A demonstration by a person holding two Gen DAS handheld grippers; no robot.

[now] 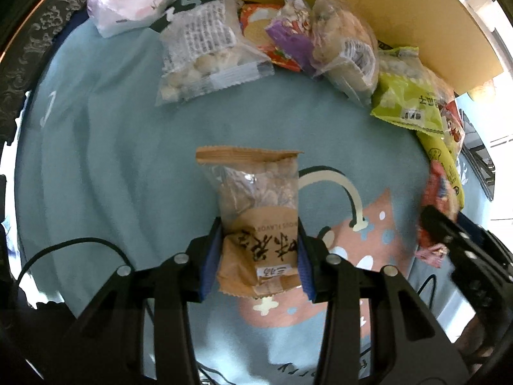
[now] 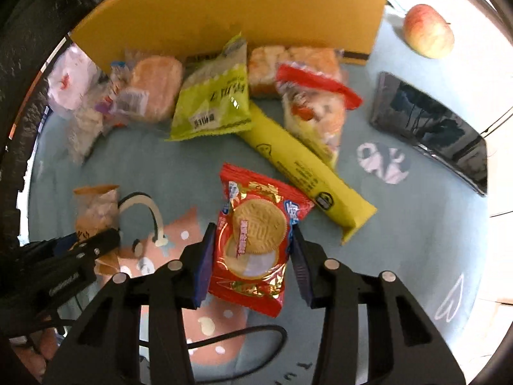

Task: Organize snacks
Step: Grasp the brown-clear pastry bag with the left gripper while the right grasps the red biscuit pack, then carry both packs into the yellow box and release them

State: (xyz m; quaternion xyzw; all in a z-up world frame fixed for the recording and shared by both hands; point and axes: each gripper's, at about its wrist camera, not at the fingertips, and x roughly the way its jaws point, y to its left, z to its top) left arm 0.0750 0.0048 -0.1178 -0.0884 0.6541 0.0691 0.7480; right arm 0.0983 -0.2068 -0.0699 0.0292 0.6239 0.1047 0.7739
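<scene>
Held: my left claw clamps a brown-paper snack pack, my right claw a red biscuit pack, both low over the blue cloth; unsorted, I judge: snack pile against the yellow box.

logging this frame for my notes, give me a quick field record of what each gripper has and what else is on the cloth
left gripper: shut on brown snack packet
right gripper: shut on red biscuit packet
surface: teal cloth
snack pile: green packet, yellow stick pack, along the cardboard box
other items: apple, phone
</scene>
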